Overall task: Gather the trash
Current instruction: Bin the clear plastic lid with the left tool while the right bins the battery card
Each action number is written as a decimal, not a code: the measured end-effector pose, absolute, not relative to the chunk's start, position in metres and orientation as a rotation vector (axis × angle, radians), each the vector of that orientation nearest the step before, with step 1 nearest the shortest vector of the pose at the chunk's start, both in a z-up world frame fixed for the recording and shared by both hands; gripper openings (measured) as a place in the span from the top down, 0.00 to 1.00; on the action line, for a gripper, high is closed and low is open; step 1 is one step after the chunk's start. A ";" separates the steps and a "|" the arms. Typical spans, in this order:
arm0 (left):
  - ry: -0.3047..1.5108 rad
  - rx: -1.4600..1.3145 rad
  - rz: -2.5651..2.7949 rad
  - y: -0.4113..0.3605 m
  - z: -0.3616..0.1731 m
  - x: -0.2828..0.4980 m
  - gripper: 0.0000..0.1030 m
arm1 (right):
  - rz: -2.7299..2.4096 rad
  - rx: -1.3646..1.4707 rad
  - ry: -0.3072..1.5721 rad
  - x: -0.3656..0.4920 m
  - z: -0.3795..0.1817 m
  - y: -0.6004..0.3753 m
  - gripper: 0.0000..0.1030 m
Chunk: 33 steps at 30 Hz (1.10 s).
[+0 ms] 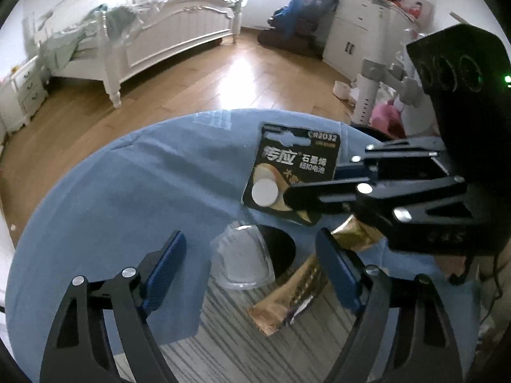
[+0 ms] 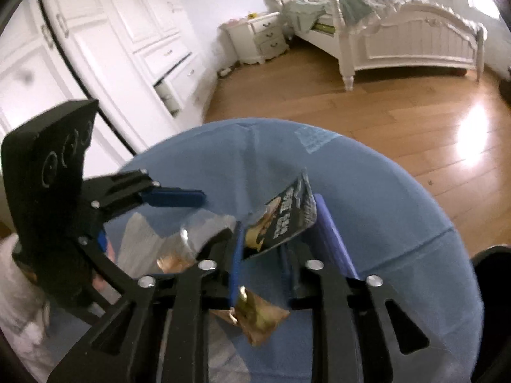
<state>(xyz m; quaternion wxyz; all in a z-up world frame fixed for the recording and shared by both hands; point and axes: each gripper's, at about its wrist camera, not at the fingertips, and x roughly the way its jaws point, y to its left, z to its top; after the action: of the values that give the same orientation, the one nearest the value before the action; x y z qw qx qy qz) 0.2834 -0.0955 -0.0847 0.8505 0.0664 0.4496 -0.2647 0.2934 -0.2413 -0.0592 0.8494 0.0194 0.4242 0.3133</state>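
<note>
A black button-battery card (image 1: 292, 166) is pinched at its lower corner by my right gripper (image 1: 292, 199), which comes in from the right and holds it above a blue trash bag (image 1: 127, 198). In the right wrist view the card (image 2: 284, 220) sits bent between the blue pads (image 2: 234, 261). My left gripper (image 1: 252, 268) is open, its pads either side of a clear plastic blister (image 1: 244, 260) and a gold wrapper (image 1: 289, 296) over the bag's mouth. A second gold wrapper (image 1: 354, 234) lies under the right gripper and also shows in the right wrist view (image 2: 258, 316).
The bag rests over a striped grey surface (image 1: 230, 328). Behind are wooden floor (image 1: 198, 73), a white bed (image 1: 172, 28), white cabinets (image 1: 354, 35), and a wardrobe (image 2: 105, 41) with a nightstand (image 2: 258, 36).
</note>
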 end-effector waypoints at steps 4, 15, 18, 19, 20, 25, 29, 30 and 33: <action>0.909 0.148 -0.472 -0.092 -0.085 0.279 0.46 | 0.641 0.151 0.867 0.291 -0.057 -0.258 0.97; 0.839 -0.110 -0.359 -0.052 -0.066 0.276 0.48 | 0.642 0.320 0.753 0.255 -0.022 -0.307 0.97; 0.798 -0.149 -0.393 -0.058 -0.043 0.267 0.48 | 0.623 0.368 0.701 0.242 -0.010 -0.330 0.97; 0.785 -0.159 -0.412 -0.063 -0.034 0.264 0.48 | 0.610 0.386 0.679 0.237 -0.006 -0.341 0.97; 0.772 -0.166 -0.430 -0.070 -0.026 0.262 0.48 | 0.600 0.400 0.663 0.235 -0.002 -0.352 0.97; 0.731 -0.176 -0.553 -0.126 0.008 0.254 0.48 | 0.434 0.419 0.539 0.205 0.020 -0.425 0.97; 0.730 -0.158 -0.648 -0.184 0.013 0.253 0.48 | 0.274 0.416 0.508 0.186 0.018 -0.482 0.97; 0.733 -0.153 -0.673 -0.200 0.013 0.253 0.48 | 0.243 0.430 0.507 0.181 0.014 -0.497 0.97; 0.733 -0.118 -0.746 -0.251 0.008 0.250 0.48 | 0.180 0.481 0.516 0.173 -0.005 -0.536 0.97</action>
<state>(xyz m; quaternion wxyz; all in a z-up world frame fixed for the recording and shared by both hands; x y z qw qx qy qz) 0.2501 -0.2512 0.0076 0.8647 -0.0561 0.3498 -0.3562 0.1733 -0.5361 -0.0052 0.9345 0.2351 0.2522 0.0881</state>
